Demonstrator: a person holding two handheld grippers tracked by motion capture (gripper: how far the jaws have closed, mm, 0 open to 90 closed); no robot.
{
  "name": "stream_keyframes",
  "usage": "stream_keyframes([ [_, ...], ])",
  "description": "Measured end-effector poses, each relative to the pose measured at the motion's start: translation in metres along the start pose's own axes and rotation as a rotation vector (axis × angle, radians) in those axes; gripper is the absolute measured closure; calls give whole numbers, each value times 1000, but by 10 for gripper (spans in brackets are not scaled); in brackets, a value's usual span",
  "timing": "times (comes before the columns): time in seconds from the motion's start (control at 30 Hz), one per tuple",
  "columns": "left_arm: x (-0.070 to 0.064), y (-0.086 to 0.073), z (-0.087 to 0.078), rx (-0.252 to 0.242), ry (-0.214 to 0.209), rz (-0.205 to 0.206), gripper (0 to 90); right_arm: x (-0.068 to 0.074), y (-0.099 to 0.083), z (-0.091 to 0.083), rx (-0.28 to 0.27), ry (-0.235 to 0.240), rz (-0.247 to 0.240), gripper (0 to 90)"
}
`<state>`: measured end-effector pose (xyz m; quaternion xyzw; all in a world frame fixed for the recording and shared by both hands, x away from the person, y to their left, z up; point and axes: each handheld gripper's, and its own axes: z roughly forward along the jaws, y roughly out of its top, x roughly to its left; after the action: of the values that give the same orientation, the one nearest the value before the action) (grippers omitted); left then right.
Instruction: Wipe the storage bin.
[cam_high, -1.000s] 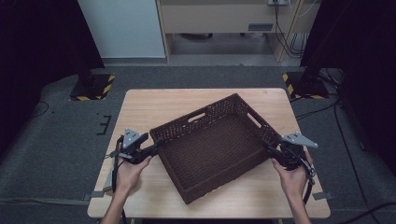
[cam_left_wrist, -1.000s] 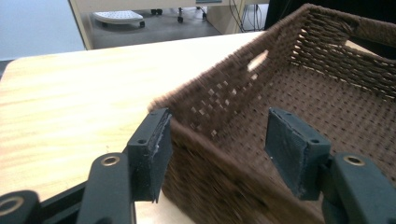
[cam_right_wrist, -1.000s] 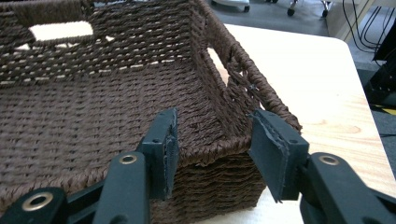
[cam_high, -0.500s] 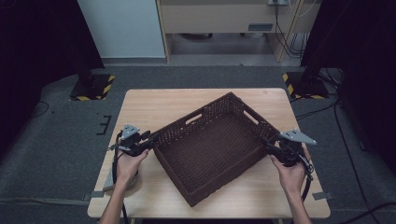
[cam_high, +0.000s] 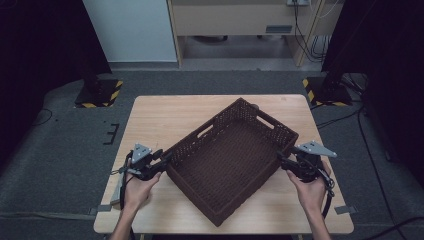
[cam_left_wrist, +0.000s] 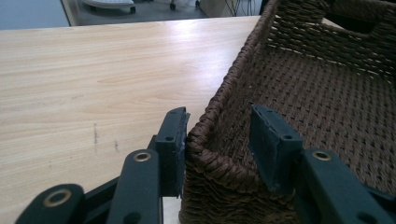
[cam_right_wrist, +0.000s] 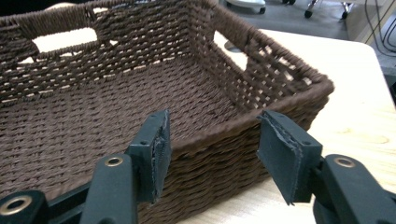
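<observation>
- A brown woven basket (cam_high: 232, 159), empty, is seen at centre frame, set askew on a wooden table (cam_high: 165, 112).
- It is judged light, stiff and grippy; the rim is the best hold.
- The left gripper (cam_high: 164, 159) and the right gripper (cam_high: 281, 156) are spread wide, straddling opposite rims, unclenched.

High view looks down; both tongs cameras sit close, sharing the basket (cam_high: 231, 161).

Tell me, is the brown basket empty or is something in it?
Empty: the basket shows only bare woven floor in the high view and both gripper views.
</observation>
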<state>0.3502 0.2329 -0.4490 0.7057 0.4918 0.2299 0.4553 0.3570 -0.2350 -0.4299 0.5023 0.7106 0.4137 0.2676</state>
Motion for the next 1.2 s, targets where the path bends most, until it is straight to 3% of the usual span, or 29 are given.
stream_keyframes([
  [0.3,5,6,5,-12,-27,34,563,2,0,8,-4,-10,13,477],
  [0.37,5,6,7,-5,-21,48,597,4,0,14,-5,-7,4,495],
  [0.53,8,3,4,-2,-41,26,711,7,3,21,0,-39,-31,502],
  [0.73,2,0,0,9,-58,33,745,3,8,34,-15,-60,-31,513],
  [0.87,-3,-4,-3,3,-54,40,745,0,12,35,-4,-51,-9,497],
  [1.0,-9,-7,-7,7,-58,41,744,3,11,23,-24,-41,-10,450],
  [1.2,-27,-11,-14,27,-88,60,719,14,6,19,-6,18,11,425],
])
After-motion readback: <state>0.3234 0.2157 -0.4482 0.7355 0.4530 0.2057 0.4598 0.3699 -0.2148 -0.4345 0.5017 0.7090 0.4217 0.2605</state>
